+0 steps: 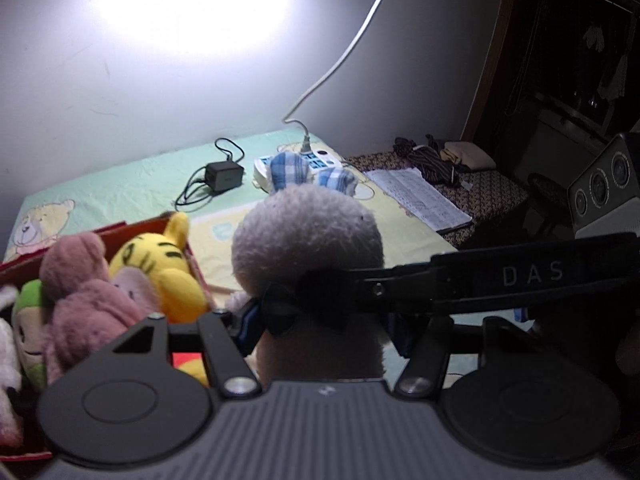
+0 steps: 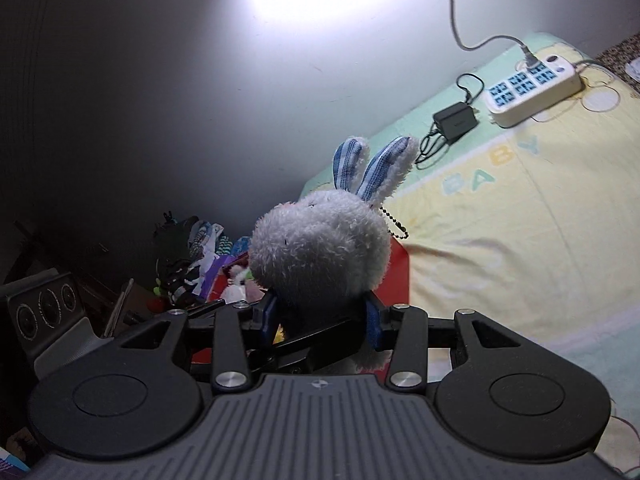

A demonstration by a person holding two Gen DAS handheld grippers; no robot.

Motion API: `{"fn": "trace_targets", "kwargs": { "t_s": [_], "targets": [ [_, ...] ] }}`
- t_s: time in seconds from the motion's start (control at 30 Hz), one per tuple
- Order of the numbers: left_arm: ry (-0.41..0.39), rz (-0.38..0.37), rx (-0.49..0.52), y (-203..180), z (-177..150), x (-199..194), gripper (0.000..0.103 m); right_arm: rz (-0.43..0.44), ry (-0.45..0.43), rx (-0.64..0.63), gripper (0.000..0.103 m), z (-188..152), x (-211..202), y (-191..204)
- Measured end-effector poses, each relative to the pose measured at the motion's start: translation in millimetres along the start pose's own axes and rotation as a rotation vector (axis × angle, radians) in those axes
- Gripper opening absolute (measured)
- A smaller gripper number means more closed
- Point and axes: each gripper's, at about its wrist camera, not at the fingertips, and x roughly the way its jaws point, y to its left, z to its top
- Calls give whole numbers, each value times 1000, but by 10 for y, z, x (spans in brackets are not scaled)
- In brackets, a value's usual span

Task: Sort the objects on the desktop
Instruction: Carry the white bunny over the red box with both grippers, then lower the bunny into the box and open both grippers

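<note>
- A fluffy grey plush rabbit with blue checked ears (image 1: 306, 240) was gripped at the neck by both grippers at once.
- The left gripper (image 1: 320, 320) and right gripper (image 2: 320, 320) each had jaws clenched on it, seemingly mid-handover.
- It hung just beside a red cardboard box (image 1: 196, 264) holding a yellow plush tiger (image 1: 160, 264) and pink plush toys (image 1: 84, 300).
- Next, probably, one gripper would let go and the other carry the rabbit over the box.

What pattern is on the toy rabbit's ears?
Blue-and-white checks on the ears, clearest in the right wrist view.
</note>
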Motion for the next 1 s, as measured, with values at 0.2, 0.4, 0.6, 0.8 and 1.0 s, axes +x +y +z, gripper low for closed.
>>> {"fn": "trace_targets", "kwargs": {
  "t_s": [0.2, 0.4, 0.6, 0.8, 1.0],
  "targets": [
    [-50, 67, -41, 496, -33, -366, 64, 63, 4, -64, 45, -7, 426, 385],
    [-54, 148, -110, 1020, -139, -598, 64, 114, 62, -106, 45, -76, 956, 701],
    [-44, 197, -176, 1450, -285, -722, 64, 137, 125, -145, 45, -181, 1383, 960],
    [-24, 203, -221, 1766, -430, -750, 64, 121, 173, -163, 45, -275, 1633, 1069],
    [4, 200, -245, 1977, -546, -682, 64, 95, 211, -170, 45, -329, 1806, 1056]
  ]
}}
